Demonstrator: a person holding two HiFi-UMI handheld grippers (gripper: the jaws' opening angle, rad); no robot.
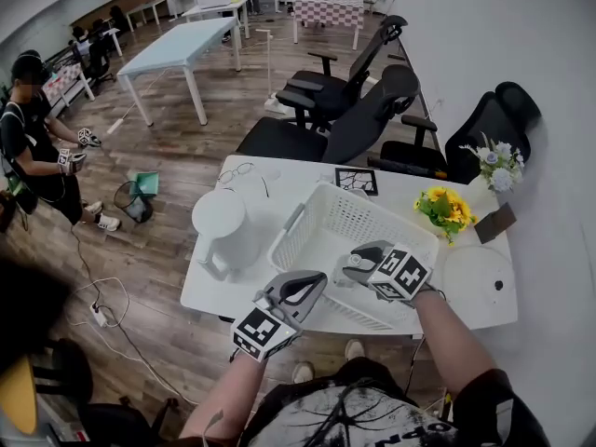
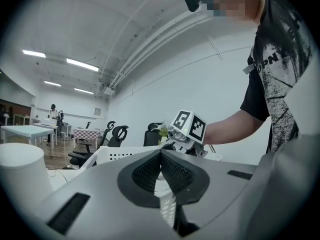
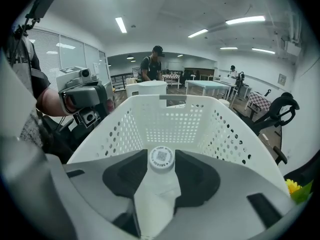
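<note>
Right gripper view: right gripper [image 3: 161, 155] is clamped on a white plastic bottle [image 3: 156, 196]. The bottle lies along the jaws with its cap [image 3: 161, 157] pointing forward. The cap is white and round with a QR-style print. The head view doesn't show the bottle clearly, only the right gripper [image 1: 358, 264] over the near end of the white perforated plastic basket [image 1: 303, 231].

Left gripper view: left gripper [image 2: 161, 156] has its pads pressed together with nothing between them. It sits just outside the basket's near-left corner, at the near edge of the white table [image 1: 209, 291].

Farther back, a white lidded jug [image 1: 223, 226] stands by the table's left edge and yellow sunflowers [image 1: 445, 208] stand towards the far-right corner.
</note>
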